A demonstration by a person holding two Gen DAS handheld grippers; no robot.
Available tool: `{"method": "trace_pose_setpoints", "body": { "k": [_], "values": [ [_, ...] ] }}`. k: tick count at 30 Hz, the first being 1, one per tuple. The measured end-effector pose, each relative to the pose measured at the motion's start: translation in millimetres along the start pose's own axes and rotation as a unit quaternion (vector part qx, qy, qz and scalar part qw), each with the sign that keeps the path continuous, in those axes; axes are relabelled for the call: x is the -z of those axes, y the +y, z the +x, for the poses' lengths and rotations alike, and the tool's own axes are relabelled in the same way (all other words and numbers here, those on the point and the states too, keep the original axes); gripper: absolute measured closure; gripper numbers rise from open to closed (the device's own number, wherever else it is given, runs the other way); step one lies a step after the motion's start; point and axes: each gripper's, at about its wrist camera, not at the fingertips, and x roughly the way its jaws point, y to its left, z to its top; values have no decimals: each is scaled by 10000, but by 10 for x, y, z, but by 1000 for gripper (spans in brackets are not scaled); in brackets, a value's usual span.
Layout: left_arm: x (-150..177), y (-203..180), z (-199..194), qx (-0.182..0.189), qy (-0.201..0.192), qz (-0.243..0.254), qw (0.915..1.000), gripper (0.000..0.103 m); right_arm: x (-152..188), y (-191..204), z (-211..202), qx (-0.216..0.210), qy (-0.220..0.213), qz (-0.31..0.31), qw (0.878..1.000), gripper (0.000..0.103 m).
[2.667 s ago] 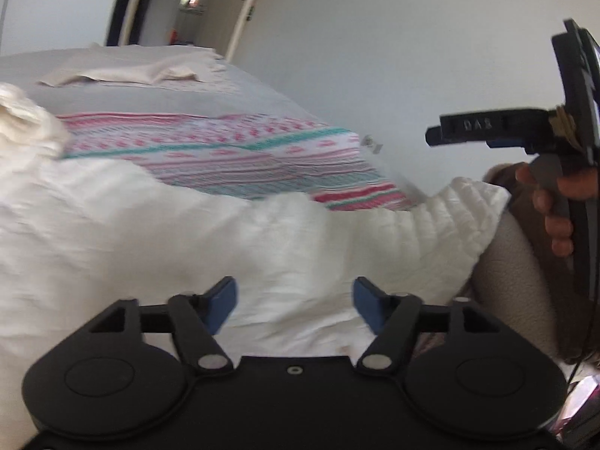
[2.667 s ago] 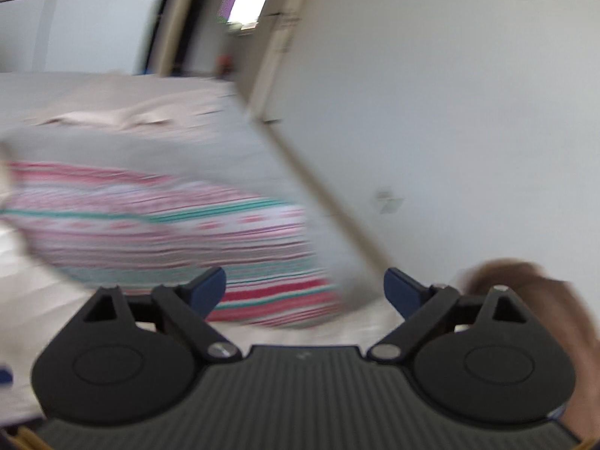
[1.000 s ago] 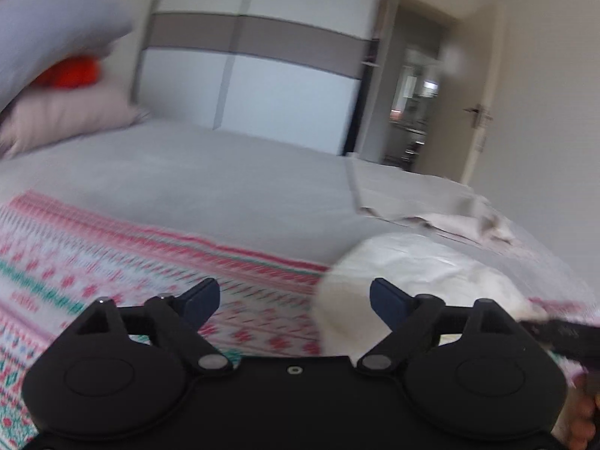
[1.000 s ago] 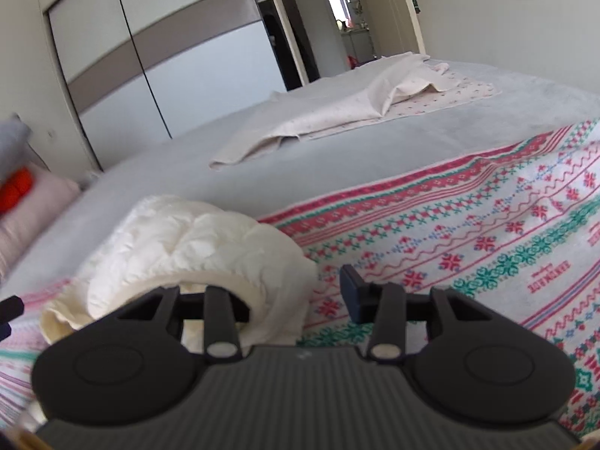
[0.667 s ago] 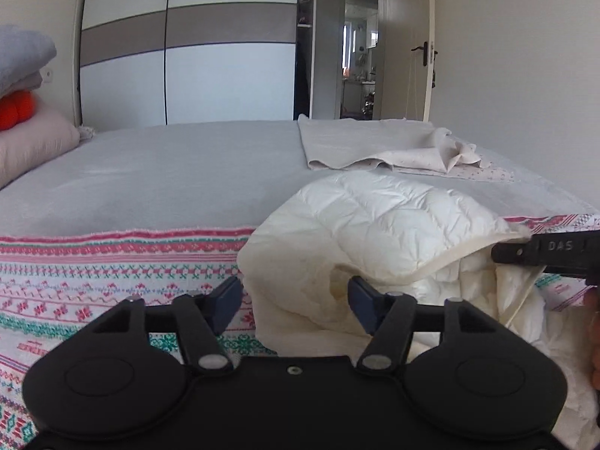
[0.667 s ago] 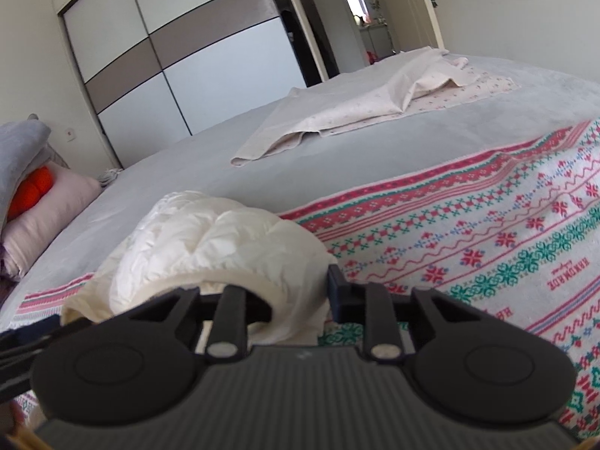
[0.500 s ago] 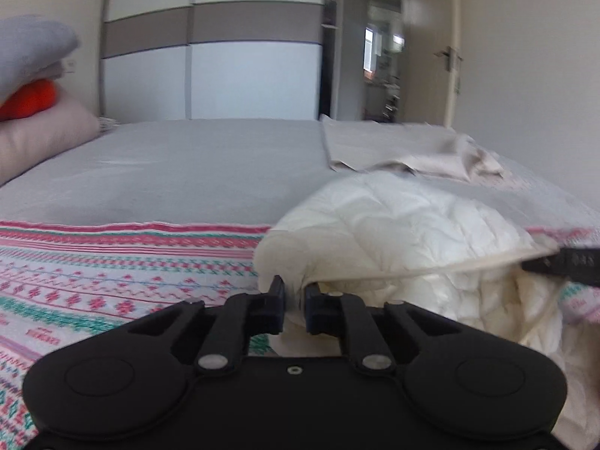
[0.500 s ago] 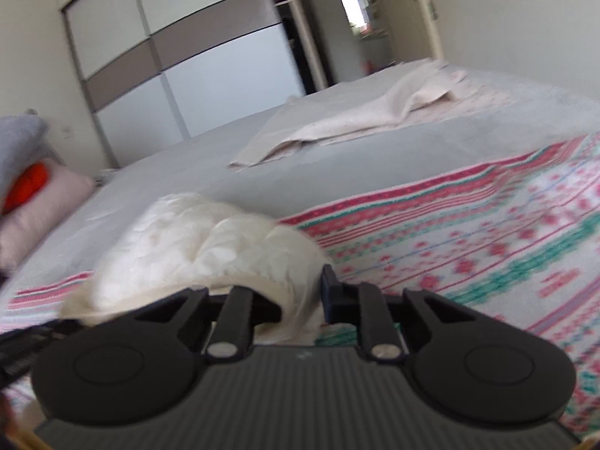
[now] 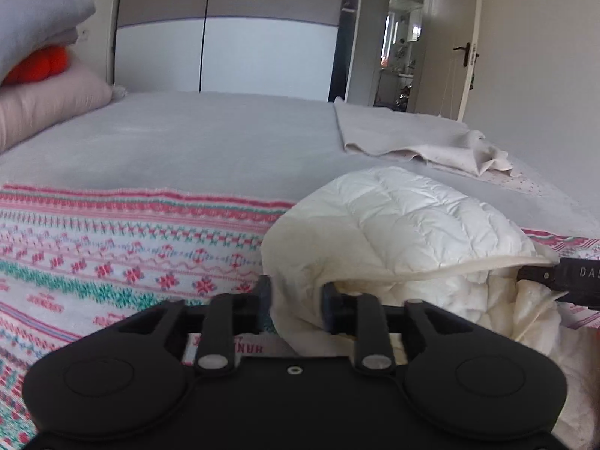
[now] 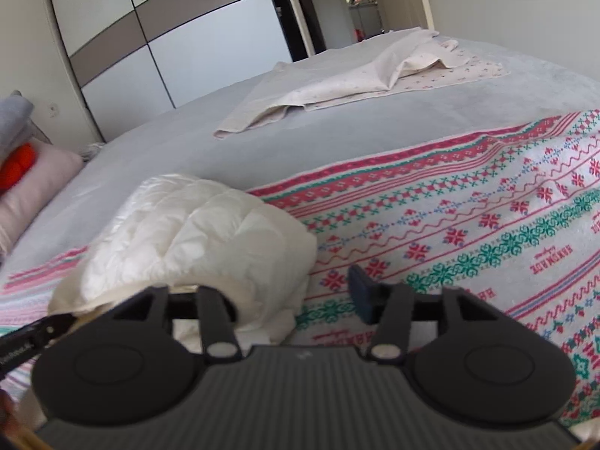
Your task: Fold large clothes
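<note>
A cream quilted puffer jacket [image 9: 405, 225] lies bunched on a patterned red, green and white blanket [image 9: 112, 247] on the bed. My left gripper [image 9: 296, 300] is closed on a fold at the jacket's left edge. In the right wrist view the jacket [image 10: 195, 236] sits at lower left. My right gripper [image 10: 292, 300] is open, its left finger hidden under the jacket's edge and its right finger [image 10: 362, 296] bare over the blanket [image 10: 468, 225]. The right gripper's finger [image 9: 562, 281] shows at the jacket's right edge in the left wrist view.
A grey bedspread [image 9: 206, 138] covers the far half of the bed. A beige sheet [image 9: 412, 138] lies crumpled at the far right. Pillows and an orange item [image 9: 41, 63] are stacked at the left. A wardrobe [image 9: 232, 37] and open doorway stand behind.
Both grippers swung from the bed's edge to face the bunched jacket. The left gripper closed on the jacket's edge. The right gripper's jaws narrowed, then widened again.
</note>
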Motion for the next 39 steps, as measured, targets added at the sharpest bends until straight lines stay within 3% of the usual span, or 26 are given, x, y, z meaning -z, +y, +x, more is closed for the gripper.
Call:
{"method": "trace_pose_setpoints", "body": {
  "k": [1,5,7,10,13,20,23,24,26,27,28,30,32,35,37,39],
  "values": [
    [-21,-4,-44,25,-42,2,10000,47,-27,-19,-49,-61,-2,45,10000,42],
    [-140,29,-179,475,-67,-143,9987,27,-130,-112,-191,-375,59,316,9988,23],
    [-199,71,-225,726,-103,-241,9970,11,-183,-130,-229,-597,230,306,9975,18],
    [-297,194,-250,1018,-144,-713,9921,2,-232,-130,-256,-773,576,170,9952,12],
    [-417,318,-128,1241,112,-1190,9850,1,-244,-176,-277,-893,649,286,9935,11],
    [-532,379,483,939,750,-1493,9815,1,-251,-154,-310,-891,956,212,9912,0],
    [-444,412,687,1083,966,-1831,9723,3,-252,-205,-286,-951,1008,351,9897,0],
    [-413,422,721,1247,969,-1988,9672,5,-259,-225,-278,-1006,1044,399,9886,0],
    [-362,403,746,1632,936,-2230,9565,26,-271,-252,-275,-1145,1076,505,9863,0],
    [-339,375,743,1812,924,-2313,9514,47,-277,-260,-280,-1234,1071,549,9850,0],
    [-338,328,726,1889,903,-2262,9513,68,-283,-271,-290,-1313,1038,611,9840,0],
    [-370,189,623,1794,724,-1806,9643,86,-301,-306,-318,-1462,956,777,9815,0],
    [-421,61,446,1736,412,-1334,9749,93,-319,-344,-352,-1535,846,914,9803,0],
    [-488,-112,90,1849,-61,-689,9803,94,-356,-392,-406,-1504,640,1109,9803,0],
    [-521,-237,-185,1979,-323,-67,9797,94,-372,-412,-463,-1485,490,1289,9793,0],
    [-519,-343,-516,2156,-572,726,9721,94,-385,-415,-530,-1635,498,1423,9750,0]
  ]
}}
